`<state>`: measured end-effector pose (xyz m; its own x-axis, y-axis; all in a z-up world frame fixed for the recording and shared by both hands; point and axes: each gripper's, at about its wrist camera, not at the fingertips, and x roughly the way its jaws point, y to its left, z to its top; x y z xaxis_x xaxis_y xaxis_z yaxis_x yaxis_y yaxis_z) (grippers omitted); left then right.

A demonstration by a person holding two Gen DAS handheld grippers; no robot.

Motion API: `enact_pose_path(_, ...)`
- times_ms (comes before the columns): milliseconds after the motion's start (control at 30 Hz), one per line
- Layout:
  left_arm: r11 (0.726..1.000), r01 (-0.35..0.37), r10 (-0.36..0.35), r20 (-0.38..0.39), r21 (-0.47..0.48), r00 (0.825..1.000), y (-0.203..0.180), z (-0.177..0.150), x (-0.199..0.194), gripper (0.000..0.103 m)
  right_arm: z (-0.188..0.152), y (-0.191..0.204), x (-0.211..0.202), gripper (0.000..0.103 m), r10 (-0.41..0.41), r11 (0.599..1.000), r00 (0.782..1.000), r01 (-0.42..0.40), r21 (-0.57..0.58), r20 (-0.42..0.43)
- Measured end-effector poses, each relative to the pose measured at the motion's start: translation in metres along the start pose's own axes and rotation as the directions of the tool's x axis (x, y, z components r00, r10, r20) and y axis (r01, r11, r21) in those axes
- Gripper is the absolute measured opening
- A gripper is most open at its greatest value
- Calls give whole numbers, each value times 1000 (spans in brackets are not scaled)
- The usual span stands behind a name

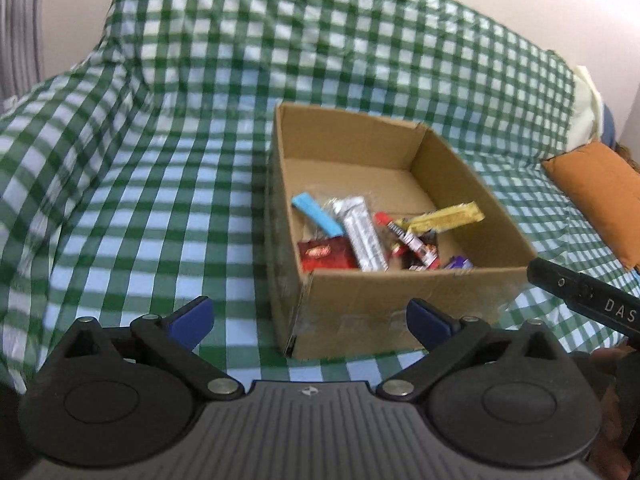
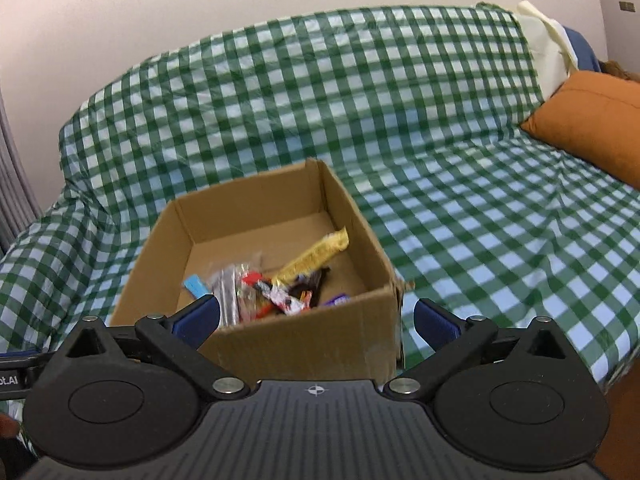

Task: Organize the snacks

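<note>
Both claws are standing wide open with nothing between their blue pads. Left claw [image 1: 310,322] is hanging just in front of the near wall of a cardboard box [image 1: 360,304]. Right claw [image 2: 316,320] is hanging over the near edge of the same box [image 2: 304,340], a bit to the side.

Part of the right claw's black body [image 1: 588,296] is poking into the left view from the right side.

Inside the box the snacks are lying in a small heap near the front wall. A red packet [image 1: 326,255] is sitting in the front left corner. A silver bar [image 1: 362,232] is lying next to it, with a light blue bar [image 1: 316,209] behind. A yellow bar [image 1: 444,218] is leaning across the pile, and a purple wrapper [image 1: 460,262] is peeking out at the front right. The back half of the box is bare.

The box is sitting on a sofa covered with a green and white checked cloth [image 1: 160,160]. Farther off to the right an orange cushion [image 2: 592,120] is resting on the seat, with a pale cloth [image 2: 548,44] draped over the sofa back behind it.
</note>
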<state>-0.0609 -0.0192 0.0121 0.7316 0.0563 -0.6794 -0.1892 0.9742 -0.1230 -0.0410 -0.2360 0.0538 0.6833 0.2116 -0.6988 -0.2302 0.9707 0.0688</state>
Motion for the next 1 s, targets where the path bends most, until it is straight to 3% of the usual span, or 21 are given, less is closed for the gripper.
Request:
enact_pose_path(300,1000,-17,17,41,3,999,3,-26,13,102,-5,17,15,103,-5,995,999,2,-104,-33)
enact_pose_path(533,1000,15,-16,65,16,998,2,-30,16,102,-7,24,17,103,-21,990,999,16,-141,-33)
enact_pose_path(1000,1000,12,-13,76,12,997,5,-27,17,102,-8,29,18,103,-25,976,999,17,-217,-32)
